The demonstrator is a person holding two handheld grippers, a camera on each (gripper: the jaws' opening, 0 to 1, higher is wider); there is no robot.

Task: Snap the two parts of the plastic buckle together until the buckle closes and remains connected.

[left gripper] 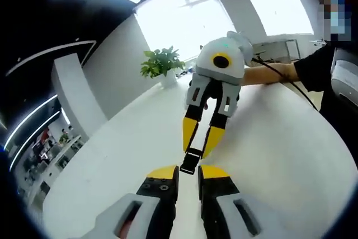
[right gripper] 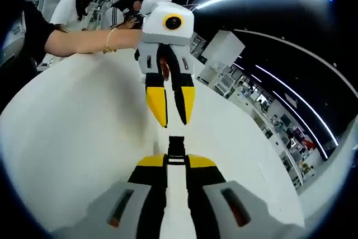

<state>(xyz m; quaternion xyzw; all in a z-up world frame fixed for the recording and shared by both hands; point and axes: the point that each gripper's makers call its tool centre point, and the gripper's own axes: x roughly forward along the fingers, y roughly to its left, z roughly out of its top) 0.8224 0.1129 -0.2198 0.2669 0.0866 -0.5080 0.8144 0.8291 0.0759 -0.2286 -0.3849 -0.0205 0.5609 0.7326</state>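
Your right gripper [left gripper: 197, 148] has its fingers [left gripper: 190, 131] clamped on the black plastic buckle [left gripper: 190, 160], which hangs just past the tips, over the white desk [left gripper: 279, 149]. In the right gripper view the buckle [right gripper: 176, 148] sits between your own yellow-tipped fingers [right gripper: 151, 162]. Your left gripper [right gripper: 170, 122] faces it, close but apart from the buckle, its fingers [right gripper: 158, 103] apart with nothing between them. No containers here
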